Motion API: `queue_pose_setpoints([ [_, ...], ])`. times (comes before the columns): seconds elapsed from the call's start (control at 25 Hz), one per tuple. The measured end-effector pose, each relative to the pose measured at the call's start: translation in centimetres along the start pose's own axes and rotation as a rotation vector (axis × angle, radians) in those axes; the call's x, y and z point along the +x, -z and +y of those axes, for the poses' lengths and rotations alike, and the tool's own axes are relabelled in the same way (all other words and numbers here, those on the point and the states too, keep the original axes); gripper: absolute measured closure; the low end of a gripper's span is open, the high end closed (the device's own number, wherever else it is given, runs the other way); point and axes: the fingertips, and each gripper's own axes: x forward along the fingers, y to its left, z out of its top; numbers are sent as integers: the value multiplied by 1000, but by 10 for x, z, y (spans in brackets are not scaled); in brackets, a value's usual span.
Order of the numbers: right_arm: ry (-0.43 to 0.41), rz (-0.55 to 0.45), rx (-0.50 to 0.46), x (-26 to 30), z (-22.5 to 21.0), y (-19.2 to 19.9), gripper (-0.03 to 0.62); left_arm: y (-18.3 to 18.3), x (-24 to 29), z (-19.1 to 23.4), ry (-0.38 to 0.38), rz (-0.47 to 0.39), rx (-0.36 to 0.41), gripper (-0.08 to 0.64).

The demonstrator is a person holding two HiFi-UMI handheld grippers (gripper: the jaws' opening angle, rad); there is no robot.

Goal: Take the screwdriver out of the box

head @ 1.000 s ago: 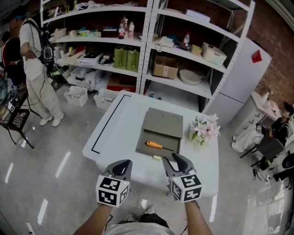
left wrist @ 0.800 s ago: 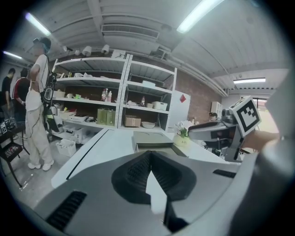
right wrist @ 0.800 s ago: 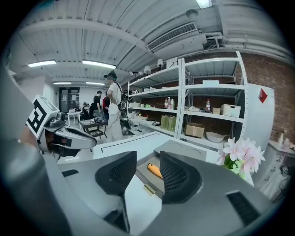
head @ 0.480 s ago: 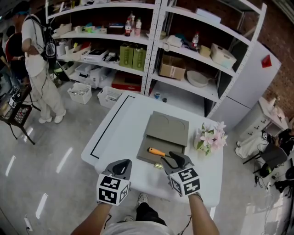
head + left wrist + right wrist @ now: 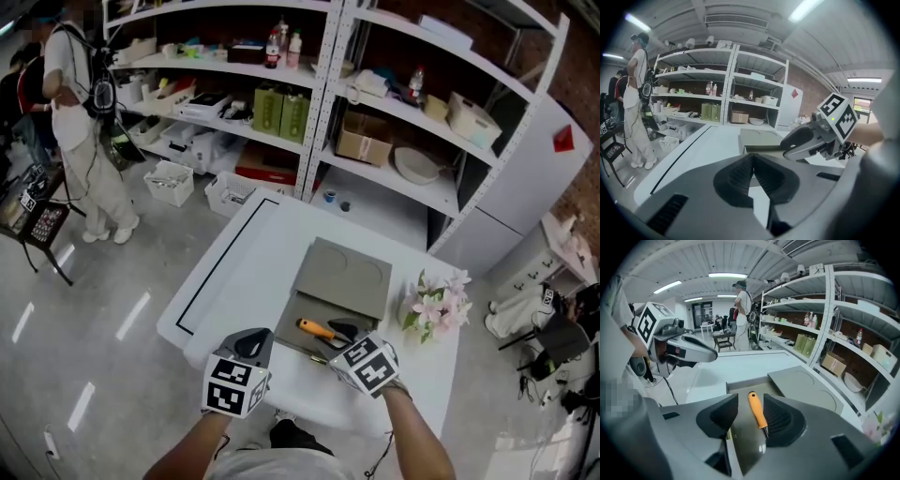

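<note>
A grey flat box [image 5: 349, 273] lies on the white table [image 5: 246, 267], with its lid slid back and its near part uncovered. The screwdriver [image 5: 315, 328], with an orange handle, rests in that uncovered part. My right gripper [image 5: 339, 334] tilts down over the box's near end. Its jaws are opening, and the screwdriver [image 5: 757, 409] lies between and below them, untouched by the pads. To the left, over the table's front edge, my left gripper [image 5: 253, 343] is shut on nothing, its pads [image 5: 740, 171] meeting at the tips. The box [image 5: 761, 139] lies ahead of it.
A pot of pink flowers [image 5: 436, 305] stands right of the box. A black line [image 5: 217, 272] runs along the table's left side. Metal shelves [image 5: 319, 103] full of goods rise behind the table. A person [image 5: 80, 112] stands at the far left.
Both grippers moved forward toward the box. The right one sank, tipped downward and came over the screwdriver's handle with its jaws wider apart.
</note>
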Motion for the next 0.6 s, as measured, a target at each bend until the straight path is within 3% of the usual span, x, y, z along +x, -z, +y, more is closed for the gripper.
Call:
queue_pose_setpoints([
  [0.6, -246, 254, -161, 61, -7, 32, 397, -14, 38, 25, -85, 7, -39, 554],
])
